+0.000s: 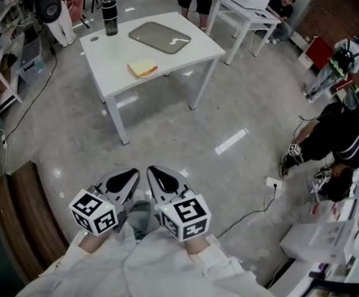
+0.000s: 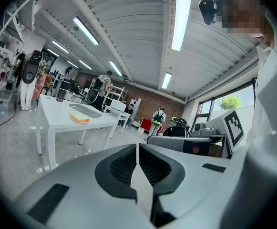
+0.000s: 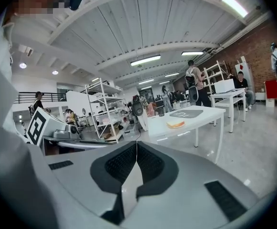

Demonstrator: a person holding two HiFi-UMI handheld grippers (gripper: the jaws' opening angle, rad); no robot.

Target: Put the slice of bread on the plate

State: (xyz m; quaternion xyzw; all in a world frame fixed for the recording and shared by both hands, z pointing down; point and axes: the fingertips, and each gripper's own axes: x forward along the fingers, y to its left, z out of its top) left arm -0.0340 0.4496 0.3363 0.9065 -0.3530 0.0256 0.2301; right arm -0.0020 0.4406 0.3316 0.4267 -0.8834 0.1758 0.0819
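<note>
The left gripper (image 1: 125, 179) and the right gripper (image 1: 162, 179) are side by side, close to the person's body. Each one has its jaws pressed together with nothing between them. Both are well apart from the white table (image 1: 185, 57). The slice of bread (image 1: 143, 68) lies on the table, near the table edge that faces the grippers. The flat grey plate (image 1: 159, 37) lies further in on the table, near the bread but not touching it. A black cup (image 1: 110, 17) stands upright at the table's far left corner.
</note>
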